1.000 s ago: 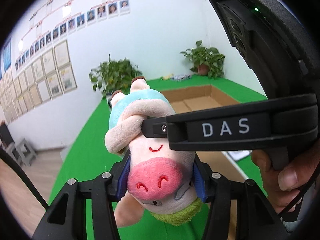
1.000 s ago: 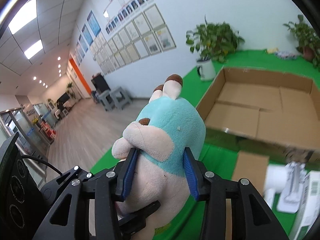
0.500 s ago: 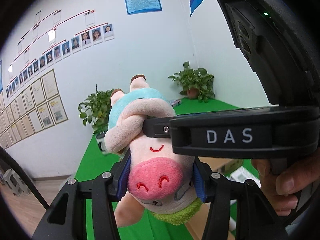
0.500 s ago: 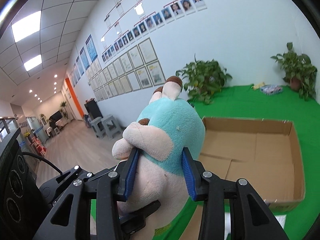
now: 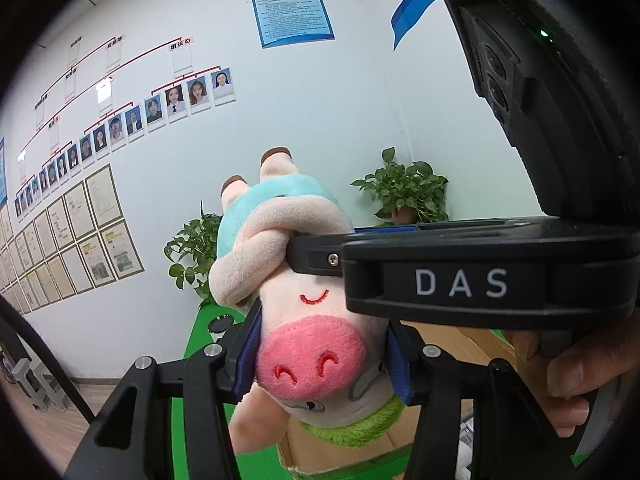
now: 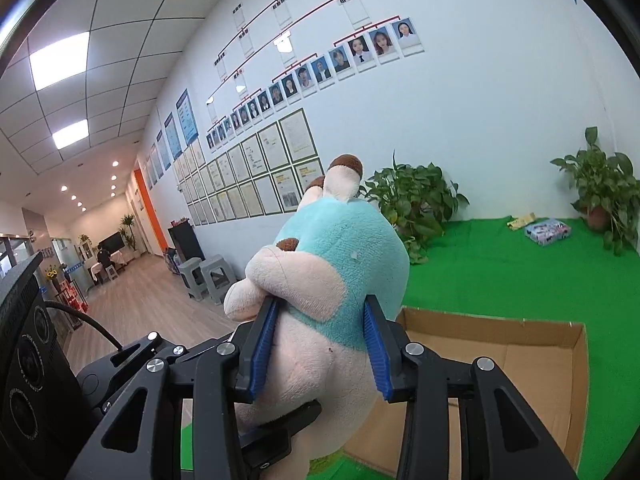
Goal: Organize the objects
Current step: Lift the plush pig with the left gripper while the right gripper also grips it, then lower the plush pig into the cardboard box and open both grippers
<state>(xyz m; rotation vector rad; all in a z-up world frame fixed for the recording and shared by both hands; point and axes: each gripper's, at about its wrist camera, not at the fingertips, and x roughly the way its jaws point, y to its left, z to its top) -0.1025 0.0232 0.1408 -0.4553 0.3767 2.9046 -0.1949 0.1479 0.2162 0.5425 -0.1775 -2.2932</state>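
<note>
A plush pig [image 5: 312,344] with a pink snout and a teal body hangs upside down, held by both grippers high in the air. My left gripper [image 5: 322,354] is shut on its head, blue pads at each cheek. My right gripper [image 6: 320,344] is shut on its teal and cream body [image 6: 340,264]. The right gripper's finger [image 5: 440,276], marked DAS, crosses the left wrist view in front of the pig. An open cardboard box [image 6: 520,364] lies below and behind on the green surface.
Green turf [image 6: 500,272] covers the table. Two potted plants [image 6: 416,204] [image 6: 604,188] stand at the back wall. A small printed box [image 6: 546,231] lies near the right plant. Grey stools [image 6: 208,276] stand on the floor at left.
Both grippers have risen and tilted upward with the pig still clamped. The cardboard box has dropped lower in both views and more wall shows.
</note>
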